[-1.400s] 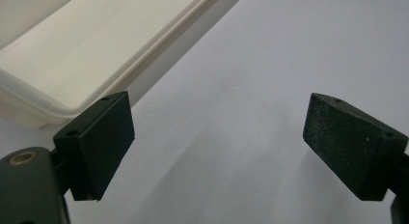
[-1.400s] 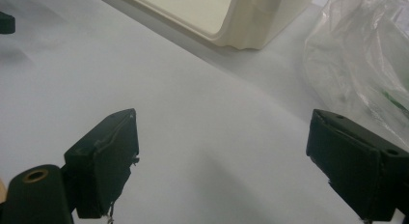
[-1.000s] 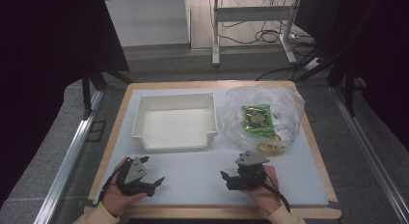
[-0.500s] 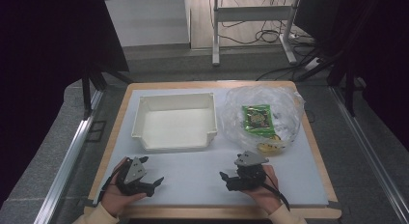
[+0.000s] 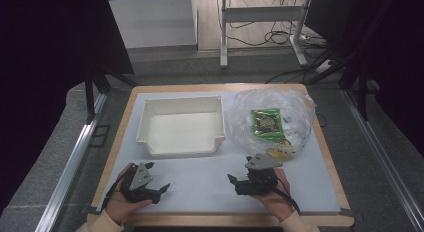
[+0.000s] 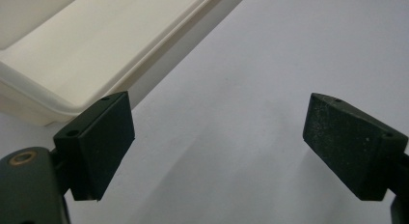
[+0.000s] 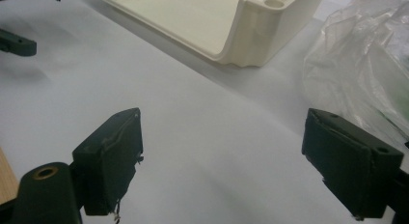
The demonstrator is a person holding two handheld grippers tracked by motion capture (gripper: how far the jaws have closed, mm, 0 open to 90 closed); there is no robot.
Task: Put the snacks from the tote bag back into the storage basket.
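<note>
1. I work in what looks like a lab or test room, not a home: my table is a wood-edged board with a plain white mat, standing alone on grey carpet.
2. Dark curtains hang on both sides of my station, closing it off.
3. Metal rails run along the floor beside the table.
4. Behind it stands a white metal desk frame, with loose cables and a power strip on the floor.

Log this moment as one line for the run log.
left gripper: open, empty | right gripper: open, empty | white bin: empty | clear bag: holds snack packets
</note>
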